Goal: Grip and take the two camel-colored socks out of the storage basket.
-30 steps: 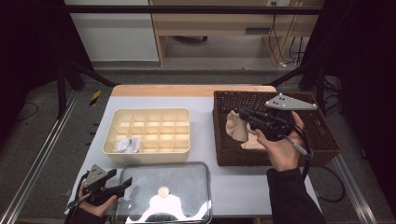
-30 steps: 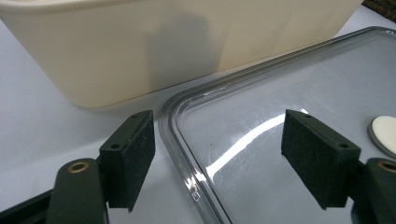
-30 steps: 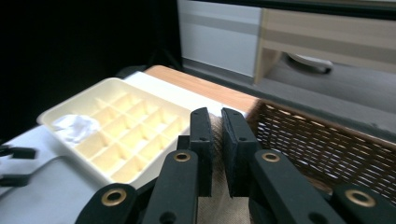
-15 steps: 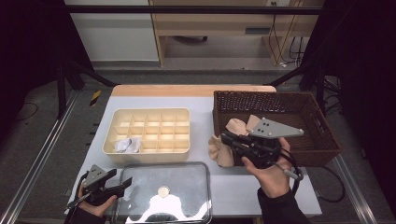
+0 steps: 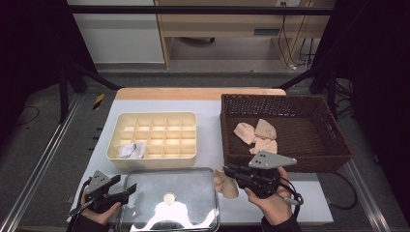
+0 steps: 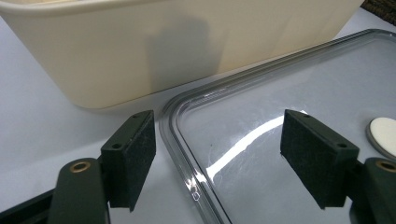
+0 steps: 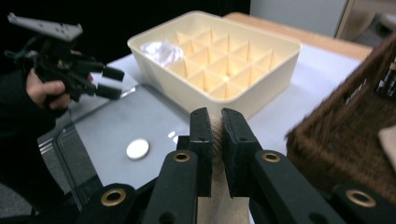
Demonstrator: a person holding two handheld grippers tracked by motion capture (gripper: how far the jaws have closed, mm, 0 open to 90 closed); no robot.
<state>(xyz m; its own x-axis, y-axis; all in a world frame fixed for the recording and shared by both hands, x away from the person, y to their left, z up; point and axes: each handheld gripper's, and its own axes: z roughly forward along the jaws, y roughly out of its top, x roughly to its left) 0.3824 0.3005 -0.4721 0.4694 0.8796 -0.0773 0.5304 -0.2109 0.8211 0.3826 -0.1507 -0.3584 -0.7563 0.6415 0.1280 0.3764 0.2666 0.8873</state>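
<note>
Near the front edge of the desk point(image 5: 300, 203), right of its middle, the right gripper point(image 5: 228, 173) is pinching a beige sock point(image 5: 226, 184), its jaws pressed close on the fabric; in the right gripper view the cloth point(image 7: 215, 140) is showing as a thin strip squeezed between the two black pads. The sock is hanging just beside the right edge of the clear lid point(image 5: 169, 203), in front of the wicker basket point(image 5: 333, 140), and whether it is touching the desk cannot be told. At the front left corner of the desk, the left gripper point(image 5: 126, 189) is sitting with its jaws spread and nothing between the pads, straddling the lid's left rim point(image 6: 173, 126); whether the pads are touching the lid cannot be told. Behind the lid, the cream divided tray point(image 5: 188, 121) is standing on the left half of the desk, with a white bundle point(image 5: 131, 150) lying in a compartment at its front left corner. Three more beige socks point(image 5: 256, 135) are lying inside the basket, toward its front left part, on the right half of the desk.
</note>
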